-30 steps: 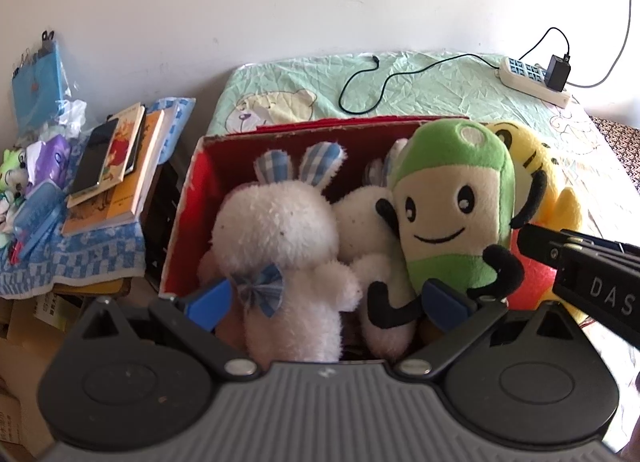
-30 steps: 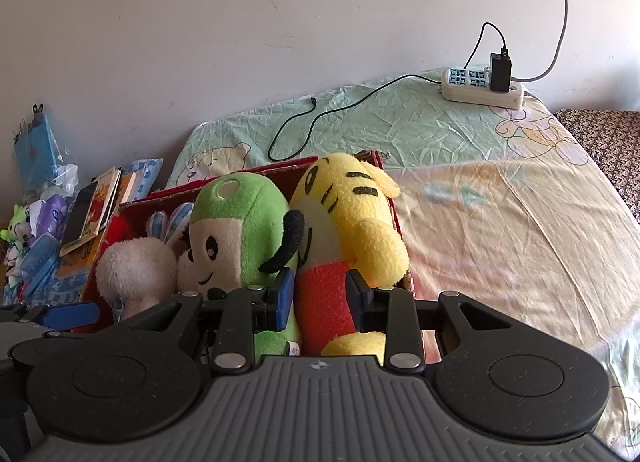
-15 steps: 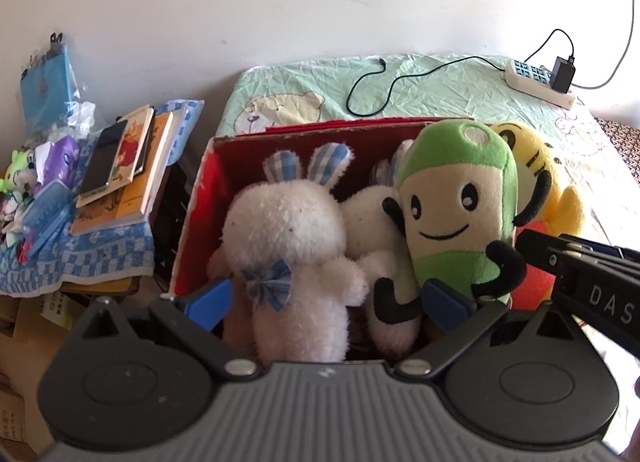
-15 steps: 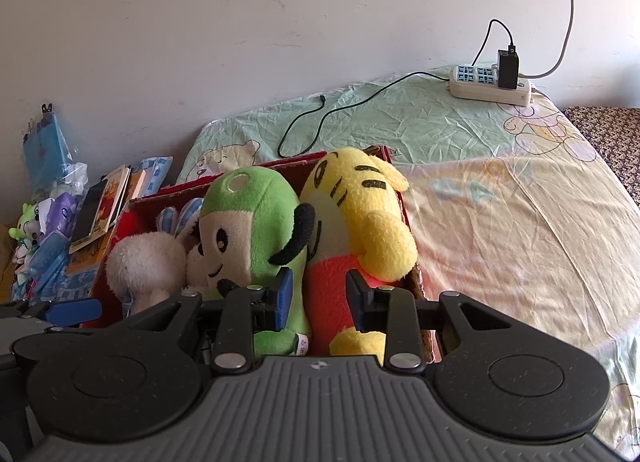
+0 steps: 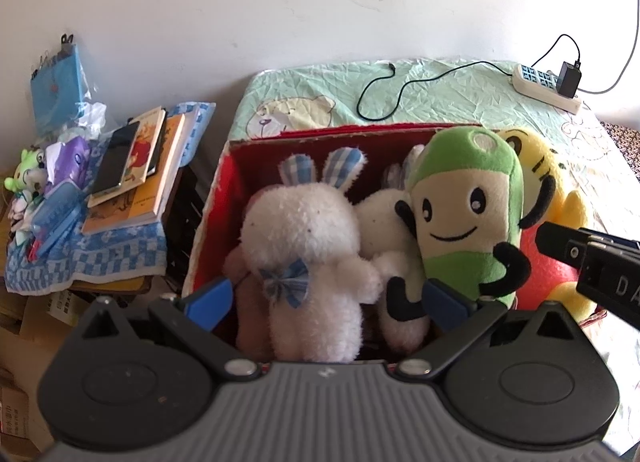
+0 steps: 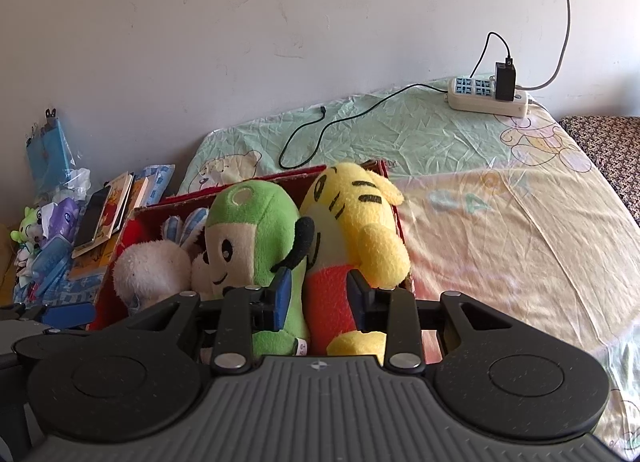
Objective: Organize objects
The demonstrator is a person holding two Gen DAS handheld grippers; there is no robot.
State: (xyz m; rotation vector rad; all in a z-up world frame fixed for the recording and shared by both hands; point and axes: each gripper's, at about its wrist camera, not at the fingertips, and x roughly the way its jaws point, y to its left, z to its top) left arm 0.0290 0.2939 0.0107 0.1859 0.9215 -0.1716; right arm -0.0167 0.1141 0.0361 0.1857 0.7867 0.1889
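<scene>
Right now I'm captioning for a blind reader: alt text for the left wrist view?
A red box on a bed holds a white bunny, a green plush and a yellow plush; the open left gripper frames the bunny. Books lie left.

Our left hand-held gripper [image 5: 326, 296] is spread wide, fingers far apart, while our right hand-held gripper [image 6: 320, 298] sits just beside it, fingers drawn close together.
</scene>
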